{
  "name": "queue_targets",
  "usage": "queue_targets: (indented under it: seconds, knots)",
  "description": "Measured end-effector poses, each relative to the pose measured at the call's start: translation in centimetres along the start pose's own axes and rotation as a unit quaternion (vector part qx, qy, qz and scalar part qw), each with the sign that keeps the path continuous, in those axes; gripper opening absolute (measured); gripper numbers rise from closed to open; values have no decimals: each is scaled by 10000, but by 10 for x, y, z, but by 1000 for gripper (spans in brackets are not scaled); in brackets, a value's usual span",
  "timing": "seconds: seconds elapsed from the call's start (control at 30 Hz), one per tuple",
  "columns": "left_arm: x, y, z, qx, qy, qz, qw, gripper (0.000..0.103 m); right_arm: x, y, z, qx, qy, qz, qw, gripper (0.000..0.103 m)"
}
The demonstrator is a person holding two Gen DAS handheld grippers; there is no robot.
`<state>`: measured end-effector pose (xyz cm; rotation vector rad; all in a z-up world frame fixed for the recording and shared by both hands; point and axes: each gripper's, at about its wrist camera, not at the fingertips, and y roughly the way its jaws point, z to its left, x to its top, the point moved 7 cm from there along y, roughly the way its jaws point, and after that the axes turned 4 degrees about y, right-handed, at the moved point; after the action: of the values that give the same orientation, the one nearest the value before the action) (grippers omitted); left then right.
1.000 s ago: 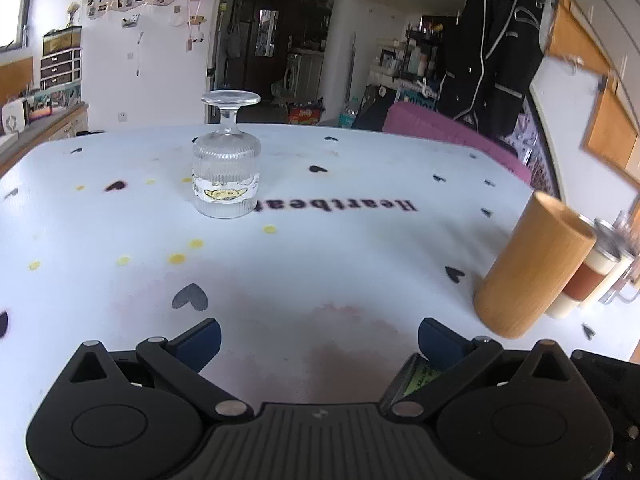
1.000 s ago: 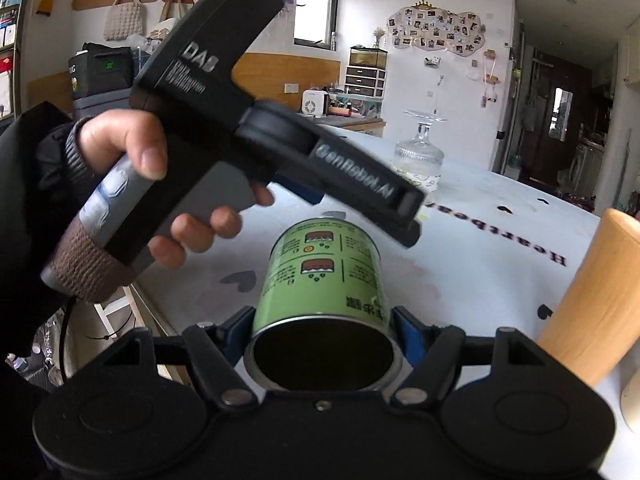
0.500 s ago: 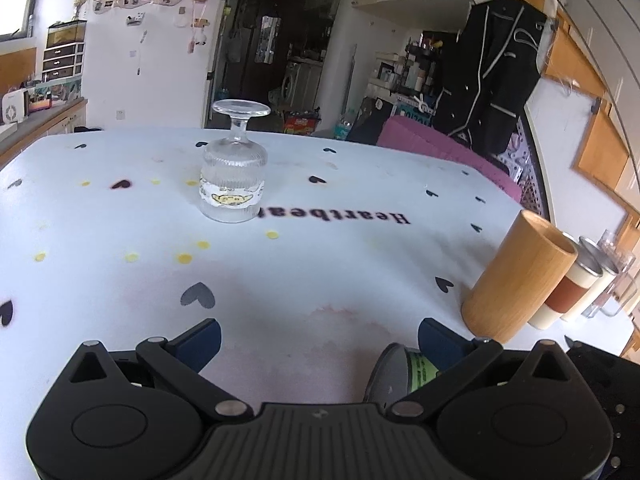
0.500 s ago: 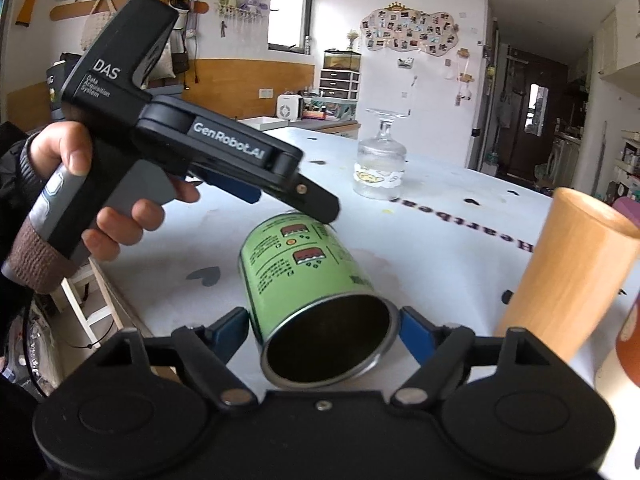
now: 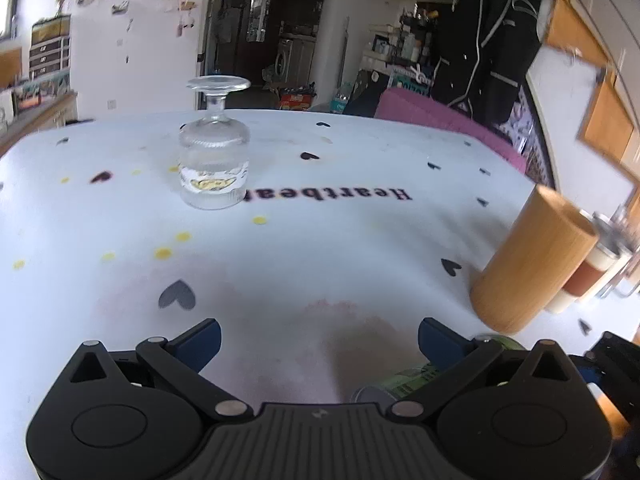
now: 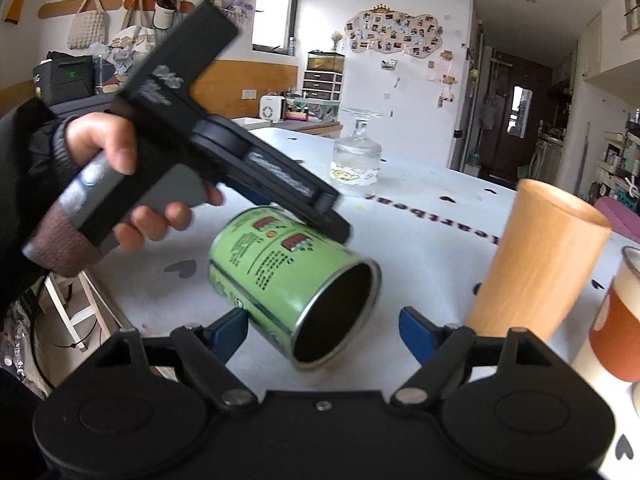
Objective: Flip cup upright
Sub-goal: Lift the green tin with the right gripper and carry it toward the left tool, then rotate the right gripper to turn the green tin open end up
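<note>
A green tin cup (image 6: 292, 284) lies on its side on the white table, its open mouth toward the right wrist camera. My right gripper (image 6: 322, 324) is open, and the cup lies between its fingers, nearer the left one. The left gripper's body (image 6: 224, 160) hovers just above the cup. In the left wrist view my left gripper (image 5: 318, 338) is open and empty, and the cup (image 5: 404, 380) shows low behind its right finger. An upside-down stemmed glass (image 5: 214, 160) stands farther back; it also shows in the right wrist view (image 6: 356, 168).
A tall wooden cup (image 6: 536, 256) stands upside down just right of the tin; it also shows in the left wrist view (image 5: 528, 264). A brown-and-white mug (image 6: 616, 320) stands beyond it. The table's near edge (image 6: 112, 276) is at left.
The right gripper has opened and the tin cup has tipped from nearly end-on to lying slanted on its side. The left gripper has moved closer over the cup.
</note>
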<state>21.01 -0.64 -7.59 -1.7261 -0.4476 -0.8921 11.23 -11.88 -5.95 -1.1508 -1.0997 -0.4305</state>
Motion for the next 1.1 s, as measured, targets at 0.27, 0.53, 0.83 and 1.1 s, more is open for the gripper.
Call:
queue_targets:
  seconds: [0.27, 0.53, 0.83, 1.1]
  knots:
    - [-12, -23, 19, -47, -558, -186, 9983, 103, 0, 1, -15, -201, 230, -22, 9995, 84]
    - [-27, -43, 24, -179, -855, -320, 9957, 103, 3, 12, -32, -584, 545, 39, 9968, 84]
    - [-39, -54, 26, -203, -961, -401, 9944, 103, 16, 33, -36, -852, 787, 28, 9932, 84]
    - [-45, -56, 28, -171, -1053, -431, 9934, 103, 23, 20, -51, -593, 1760, 78, 9826, 85]
